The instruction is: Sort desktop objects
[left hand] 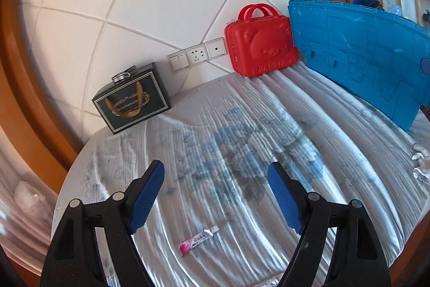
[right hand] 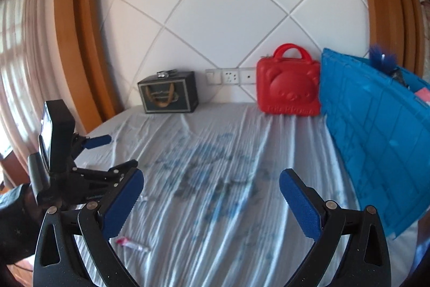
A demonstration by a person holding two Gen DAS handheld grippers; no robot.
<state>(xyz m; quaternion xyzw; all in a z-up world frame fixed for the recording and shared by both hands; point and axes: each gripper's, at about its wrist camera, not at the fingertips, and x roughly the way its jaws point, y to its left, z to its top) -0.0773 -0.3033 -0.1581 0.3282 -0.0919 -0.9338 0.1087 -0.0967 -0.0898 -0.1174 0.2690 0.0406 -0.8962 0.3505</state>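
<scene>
Here, both empty: left tongs [left hand: 215, 195] and right tongs [right hand: 211, 202] gaping wide above the cloth-covered table [left hand: 268, 104], nothing between the blue pads. Down near the front edge, just below the left tongs, a small pink-and-white tube [left hand: 197, 238], lying flat and apart from the red case [left hand: 262, 42], black box [left hand: 131, 98] and blue crate [left hand: 362, 53]. Probably light, soft and a bit slick; best pinched across the middle, gently, not at the narrow nozzle end.

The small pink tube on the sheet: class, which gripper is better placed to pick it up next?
Probably the left gripper: open and empty, with the pink tube lying between its fingers. For the right gripper, also open, the tube lies off to the left.
</scene>
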